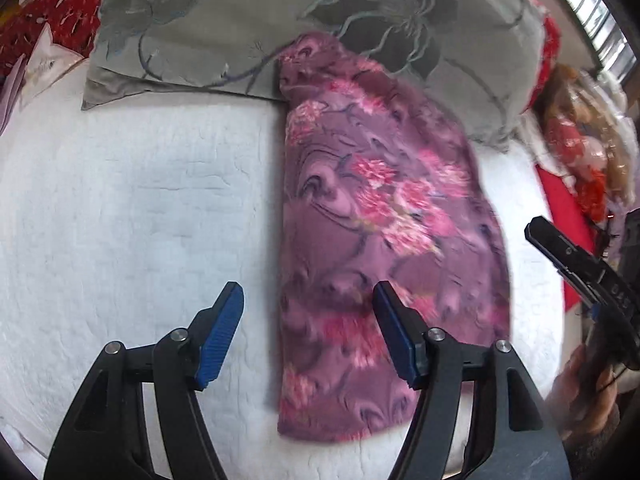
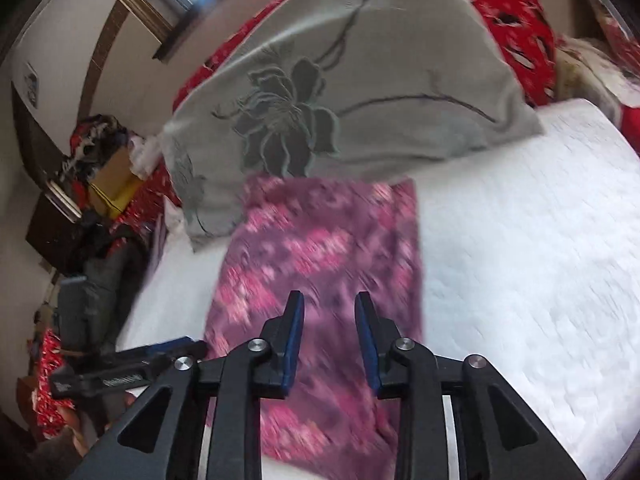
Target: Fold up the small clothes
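Observation:
A purple garment with pink flowers (image 1: 380, 232) lies folded in a long strip on the white bed cover (image 1: 140, 208); its far end touches a grey pillow. My left gripper (image 1: 308, 300) is open and empty above the garment's near left edge. The other gripper (image 1: 568, 256) shows at the right edge of the left wrist view. In the right wrist view the garment (image 2: 320, 256) lies under my right gripper (image 2: 329, 308), which is open and empty above its near half. The left gripper (image 2: 120, 376) shows at the lower left there.
A grey flowered pillow (image 1: 320, 20) lies at the far side of the bed, also in the right wrist view (image 2: 340, 80). Red patterned bedding (image 2: 516, 20) lies behind it. Boxes and clutter (image 2: 100, 184) stand beside the bed on the left. The white bed cover (image 2: 540, 240) stretches right.

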A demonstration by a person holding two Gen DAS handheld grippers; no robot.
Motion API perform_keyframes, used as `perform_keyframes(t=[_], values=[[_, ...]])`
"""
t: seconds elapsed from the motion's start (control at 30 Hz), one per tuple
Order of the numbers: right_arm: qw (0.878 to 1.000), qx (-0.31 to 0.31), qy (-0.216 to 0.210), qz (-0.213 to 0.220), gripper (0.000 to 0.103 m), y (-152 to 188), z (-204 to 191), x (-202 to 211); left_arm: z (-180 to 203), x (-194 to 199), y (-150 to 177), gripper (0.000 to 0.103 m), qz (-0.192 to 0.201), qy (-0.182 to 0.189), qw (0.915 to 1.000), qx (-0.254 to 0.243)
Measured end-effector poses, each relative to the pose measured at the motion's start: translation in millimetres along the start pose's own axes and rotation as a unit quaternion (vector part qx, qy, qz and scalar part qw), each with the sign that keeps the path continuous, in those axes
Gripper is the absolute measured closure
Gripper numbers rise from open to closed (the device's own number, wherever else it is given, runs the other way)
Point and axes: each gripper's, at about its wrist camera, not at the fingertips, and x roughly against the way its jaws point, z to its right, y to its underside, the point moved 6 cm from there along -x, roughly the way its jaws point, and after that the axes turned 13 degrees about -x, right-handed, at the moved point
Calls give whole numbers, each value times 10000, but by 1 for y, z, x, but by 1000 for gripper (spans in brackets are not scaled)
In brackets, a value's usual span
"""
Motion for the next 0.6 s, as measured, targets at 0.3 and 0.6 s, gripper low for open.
perform_keyframes(t=[0.3,0.6], values=[[9976,37,636,-280,67,-15,27,-46,-22,10,-26,32,464,126,9987,183],[9959,-118,873,-185,94,-68,26,-93,-15,-41,-69,31,53,-439,9989,-166]])
